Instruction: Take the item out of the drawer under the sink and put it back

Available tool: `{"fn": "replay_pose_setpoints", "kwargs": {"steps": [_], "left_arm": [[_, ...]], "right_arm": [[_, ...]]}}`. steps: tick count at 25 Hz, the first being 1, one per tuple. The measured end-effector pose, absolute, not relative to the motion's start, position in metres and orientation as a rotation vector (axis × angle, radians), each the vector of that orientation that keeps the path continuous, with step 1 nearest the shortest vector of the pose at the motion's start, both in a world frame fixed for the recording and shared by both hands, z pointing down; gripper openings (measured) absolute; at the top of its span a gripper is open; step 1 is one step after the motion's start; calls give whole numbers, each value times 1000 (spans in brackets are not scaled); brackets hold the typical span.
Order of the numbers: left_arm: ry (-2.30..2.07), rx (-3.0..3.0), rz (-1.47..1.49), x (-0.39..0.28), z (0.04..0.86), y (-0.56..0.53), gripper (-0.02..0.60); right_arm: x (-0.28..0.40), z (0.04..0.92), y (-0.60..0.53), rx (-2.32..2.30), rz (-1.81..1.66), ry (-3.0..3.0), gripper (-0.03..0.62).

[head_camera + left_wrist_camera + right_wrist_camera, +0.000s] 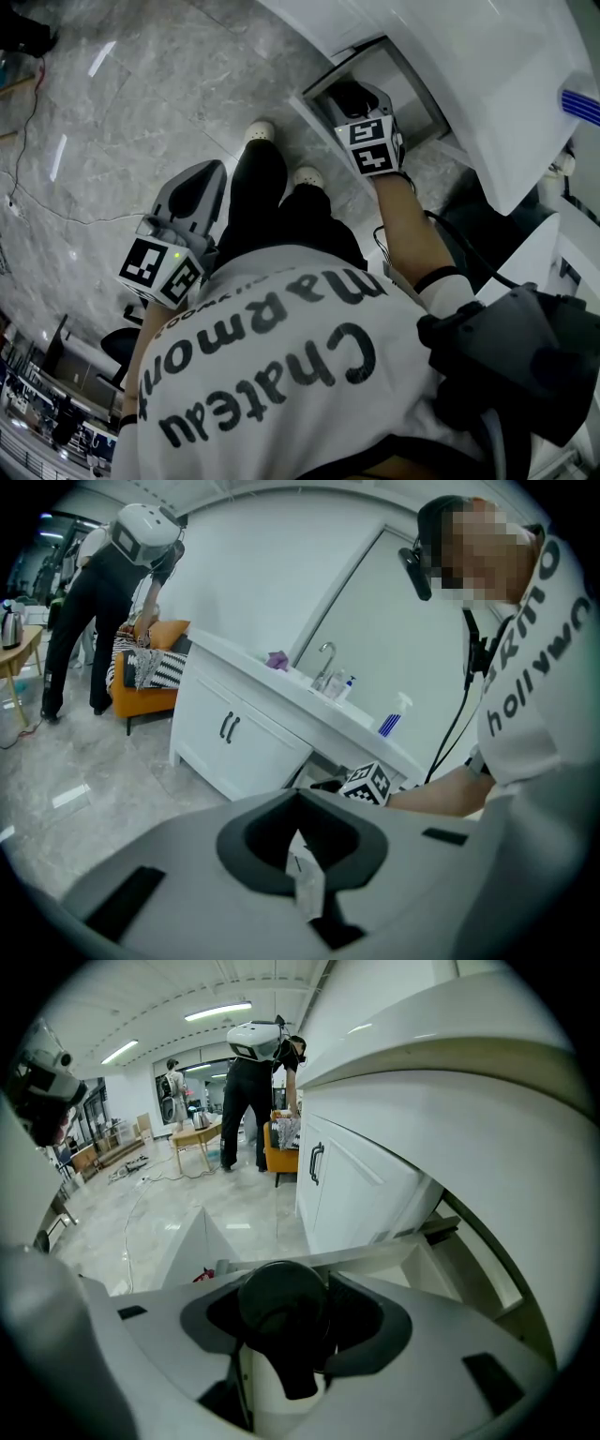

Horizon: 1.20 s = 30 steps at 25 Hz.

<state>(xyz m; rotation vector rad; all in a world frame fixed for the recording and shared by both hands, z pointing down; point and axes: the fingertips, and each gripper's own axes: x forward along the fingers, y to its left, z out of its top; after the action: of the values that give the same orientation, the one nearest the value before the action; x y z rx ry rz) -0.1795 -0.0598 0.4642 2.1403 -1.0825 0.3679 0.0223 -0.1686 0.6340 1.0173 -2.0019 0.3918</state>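
Head view: "Chateau Marmont" shirt [281, 375]

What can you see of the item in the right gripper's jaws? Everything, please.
The item looks like a small bottle. It has a smooth white cylindrical body, plastic by its look, and a dark rounded cap with a dark tongue running down its front, perhaps a pump spout. It sits cap end uppermost between the jaws of the right gripper, which are closed on its sides, at the open drawer. No label shows, and contact with the drawer can't be told.
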Motion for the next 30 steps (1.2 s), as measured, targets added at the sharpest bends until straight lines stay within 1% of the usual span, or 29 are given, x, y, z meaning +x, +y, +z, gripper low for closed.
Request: {"fn": "replay_pose_setpoints", "kwargs": {"steps": [12,19,26,30], "left_arm": [[-1105,2119,367,-186,468,-52,9],[-1113,2116,362,-186,468,-50,9],[-1111,2115,350,-187,467,-51,9],[-1108,2123,344,-184,466,-52,9]], "right_arm": [[21,630,-169,1050,302,-2018,222],[22,629,-167,1060,317,-2026,218],[19,624,-162,1067,401,-2036,212],[22,621,-162,1082,401,-2036,196]]}}
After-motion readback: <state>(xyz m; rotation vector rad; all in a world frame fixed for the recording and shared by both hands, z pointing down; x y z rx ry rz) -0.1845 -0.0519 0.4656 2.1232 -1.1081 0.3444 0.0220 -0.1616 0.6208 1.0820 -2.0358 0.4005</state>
